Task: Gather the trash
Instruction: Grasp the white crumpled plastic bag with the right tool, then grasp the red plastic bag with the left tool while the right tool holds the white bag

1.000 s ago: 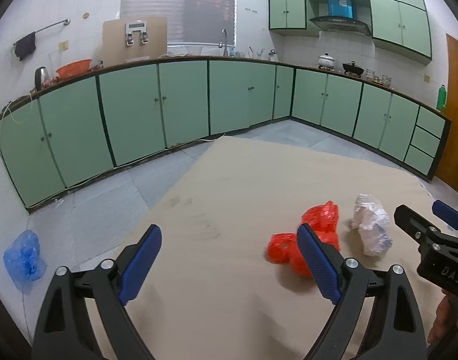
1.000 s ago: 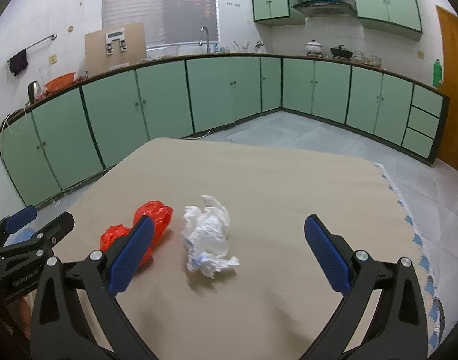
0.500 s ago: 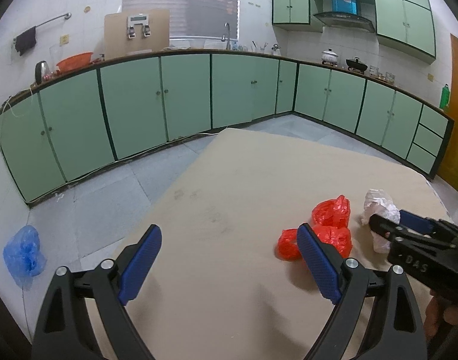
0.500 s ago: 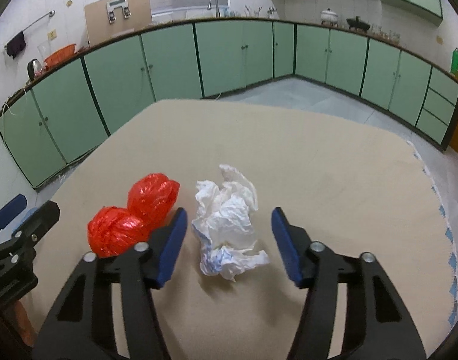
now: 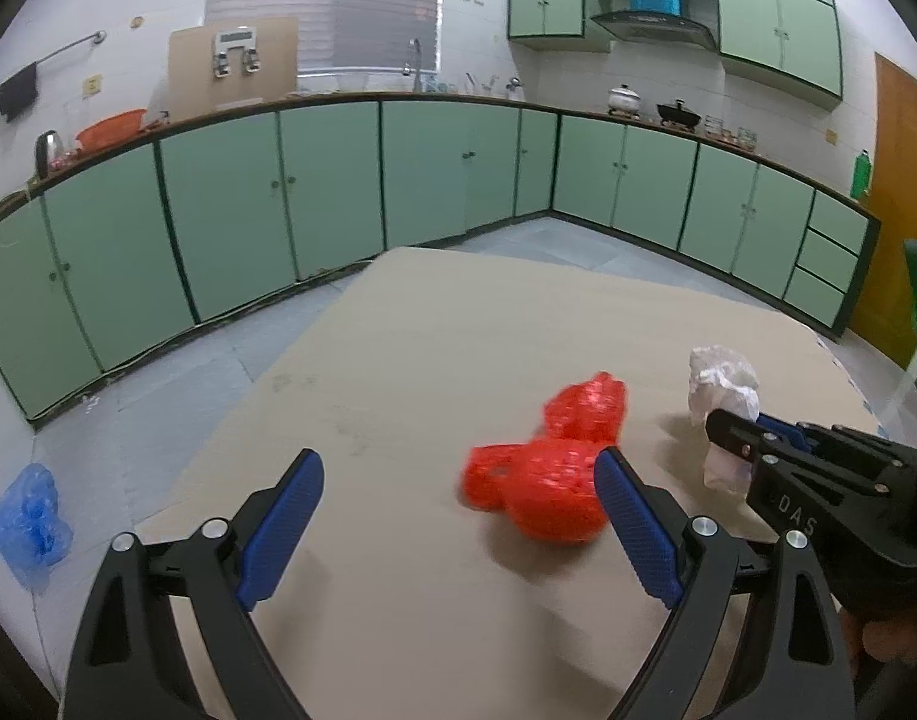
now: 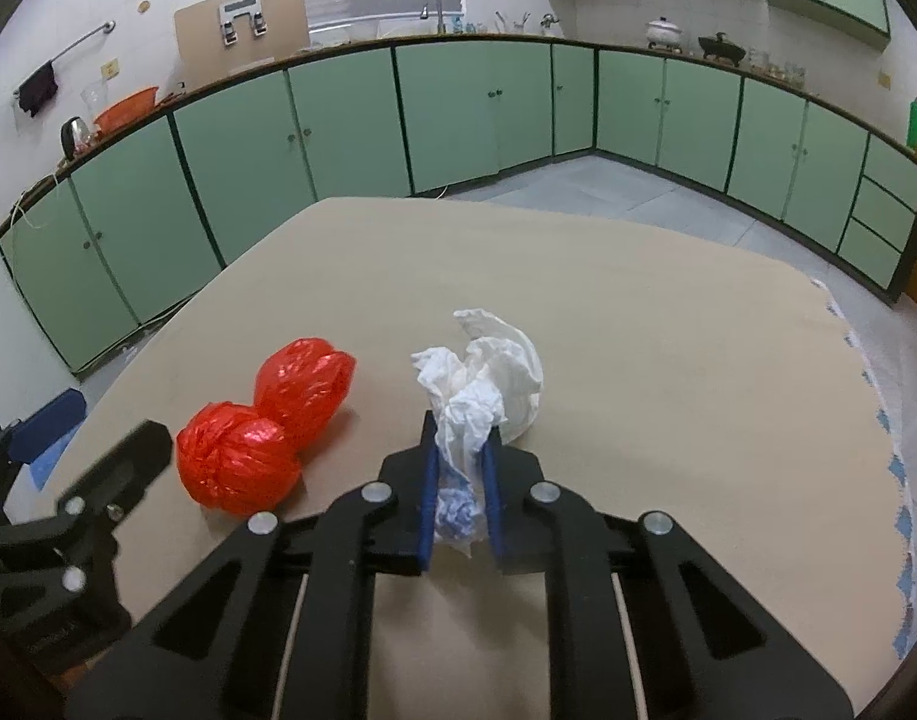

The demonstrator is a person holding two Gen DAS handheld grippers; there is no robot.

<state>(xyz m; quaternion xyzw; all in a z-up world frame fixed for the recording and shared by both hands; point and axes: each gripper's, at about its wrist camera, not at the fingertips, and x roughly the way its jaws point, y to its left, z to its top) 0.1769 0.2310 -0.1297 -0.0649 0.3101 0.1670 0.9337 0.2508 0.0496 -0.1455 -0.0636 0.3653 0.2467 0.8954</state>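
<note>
Since the frame a second ago, the right gripper (image 6: 458, 474) has gone from wide open around the trash to pinched shut on it, while the left gripper (image 5: 458, 516) has drifted closer to the red bags without closing. Largest in view is the broad beige cloth-covered desk (image 6: 638, 312), standing in a kitchen lined with pale green cabinet doors (image 6: 470, 108); on the floor to the left lies a crumpled blue plastic bag (image 5: 29, 519), well apart from everything else. Two crumpled red plastic bags (image 5: 548, 468) sit touching each other on the near left part of the desk, one behind the other, their pair running away from the left gripper and slightly to its right. Just beside them on the right is the crumpled white paper-and-plastic wad (image 6: 482, 396), whose lower end is squeezed between the right gripper's blue fingers (image 6: 429, 498), the bulk of it bulging out ahead of the tips and seemingly resting on the desk. The left gripper's fingers (image 5: 281, 525) stand wide, holding nothing; the nearer red bag lies at the inner side of its right finger, so the left hand is clearly the closer one for that piece and would need to shift right to centre the bag before closing.
</note>
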